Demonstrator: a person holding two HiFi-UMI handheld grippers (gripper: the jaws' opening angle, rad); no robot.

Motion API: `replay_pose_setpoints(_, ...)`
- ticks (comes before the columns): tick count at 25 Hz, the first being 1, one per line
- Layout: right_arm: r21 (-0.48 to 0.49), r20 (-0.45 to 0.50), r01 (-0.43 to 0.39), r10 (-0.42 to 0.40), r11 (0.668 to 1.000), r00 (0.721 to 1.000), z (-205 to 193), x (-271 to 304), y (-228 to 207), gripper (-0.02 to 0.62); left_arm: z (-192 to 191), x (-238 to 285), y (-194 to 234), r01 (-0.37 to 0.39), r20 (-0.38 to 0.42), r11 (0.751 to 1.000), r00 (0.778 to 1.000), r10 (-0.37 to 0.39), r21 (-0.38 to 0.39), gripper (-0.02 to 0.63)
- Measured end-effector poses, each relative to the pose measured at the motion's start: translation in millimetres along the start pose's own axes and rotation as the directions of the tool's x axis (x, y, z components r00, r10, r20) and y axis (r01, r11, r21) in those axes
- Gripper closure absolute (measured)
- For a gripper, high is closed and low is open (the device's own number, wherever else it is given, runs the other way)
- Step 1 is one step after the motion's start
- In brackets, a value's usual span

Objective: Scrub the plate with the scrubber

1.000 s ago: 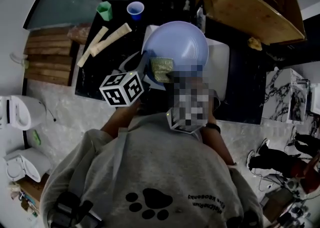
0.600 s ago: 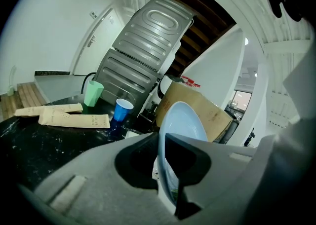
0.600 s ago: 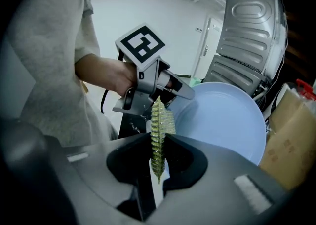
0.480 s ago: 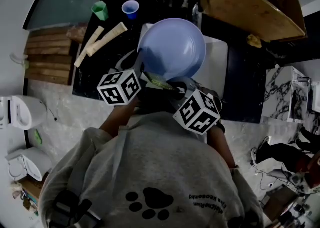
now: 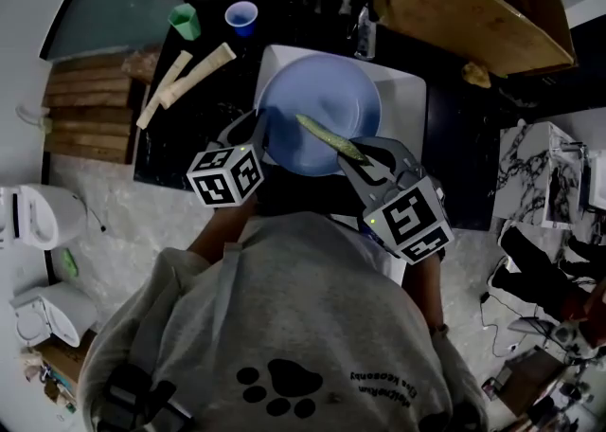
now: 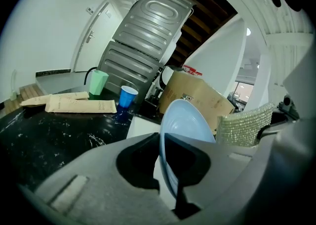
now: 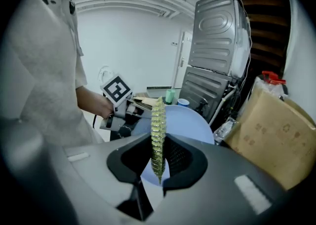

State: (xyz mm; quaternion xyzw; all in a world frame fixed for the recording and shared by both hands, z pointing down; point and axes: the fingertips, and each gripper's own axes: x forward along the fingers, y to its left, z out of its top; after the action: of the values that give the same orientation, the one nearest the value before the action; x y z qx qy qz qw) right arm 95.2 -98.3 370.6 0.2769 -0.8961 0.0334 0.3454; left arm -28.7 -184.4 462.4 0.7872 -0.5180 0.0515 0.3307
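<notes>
Left gripper jaws just nipped tighter on the rim of the one blue plate, tilted over a white basin. Right gripper jaws pinch the one scrubber across its face. Two cups, green and blue. Two paper sleeves, print unreadable.
</notes>
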Motion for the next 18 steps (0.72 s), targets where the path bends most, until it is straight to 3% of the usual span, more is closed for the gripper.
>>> replay_pose_setpoints(5,-0.084,-0.026,0.211,-0.214,0.974,0.976,-11,-7,-31,0.526,-16,-1,8,-0.011,-0.034,1.0,0.999,0.011,0.001,0.58)
replay_pose_setpoints(9,-0.262,-0.04,0.366,-0.389,0.893,0.921,-12,-1,-51,0.525,-17,0,12,-0.01,-0.037,1.0,0.999,0.009,-0.011,0.58)
replay_pose_setpoints(13,-0.425,-0.039,0.407,-0.466,0.808,0.884,-13,17,-57,0.525,-15,1,12,0.002,-0.036,1.0,0.999,-0.003,-0.031,0.581)
replay_pose_setpoints(18,-0.542,-0.068,0.394,-0.505,0.743,0.86,-23,45,-59,0.525,-11,2,7,0.03,-0.033,0.998,0.999,-0.032,-0.047,0.58)
